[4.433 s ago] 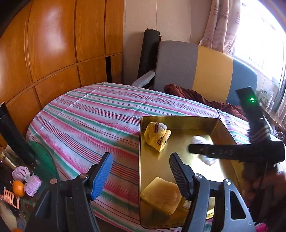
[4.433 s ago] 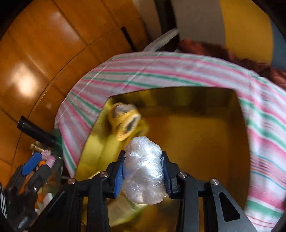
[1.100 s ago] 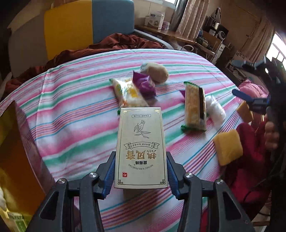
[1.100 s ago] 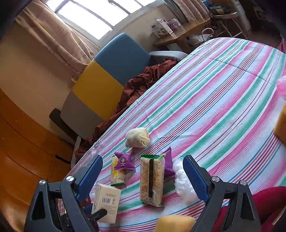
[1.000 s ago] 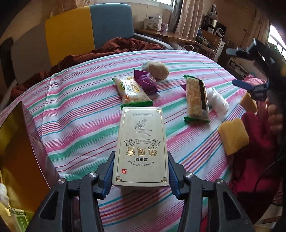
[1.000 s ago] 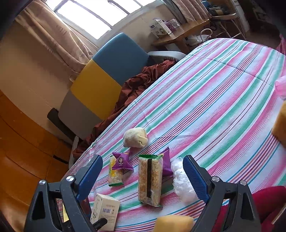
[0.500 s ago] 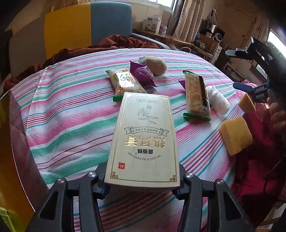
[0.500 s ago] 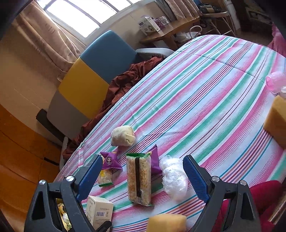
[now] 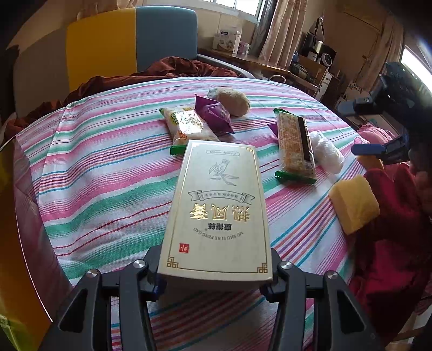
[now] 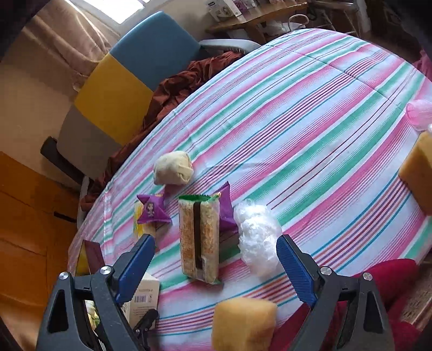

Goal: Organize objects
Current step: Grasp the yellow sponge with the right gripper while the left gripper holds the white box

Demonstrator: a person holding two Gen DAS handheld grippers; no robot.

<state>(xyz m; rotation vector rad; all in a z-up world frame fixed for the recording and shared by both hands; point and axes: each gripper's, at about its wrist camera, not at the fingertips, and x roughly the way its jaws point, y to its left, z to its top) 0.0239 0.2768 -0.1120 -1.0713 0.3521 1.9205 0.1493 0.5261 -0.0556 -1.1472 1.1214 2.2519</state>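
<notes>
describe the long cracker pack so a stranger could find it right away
On the striped tablecloth, find the snack cluster ahead of the right gripper. The cracker pack lies beside the crumpled clear plastic: long, green-ended, with one dark stripe down its middle.

Daylight floods my feeds from the windows, blown out white at the right edge. Fisheye bends the striped cloth hard; corners go black. The near sponge looks soft, perhaps too close to focus.
</notes>
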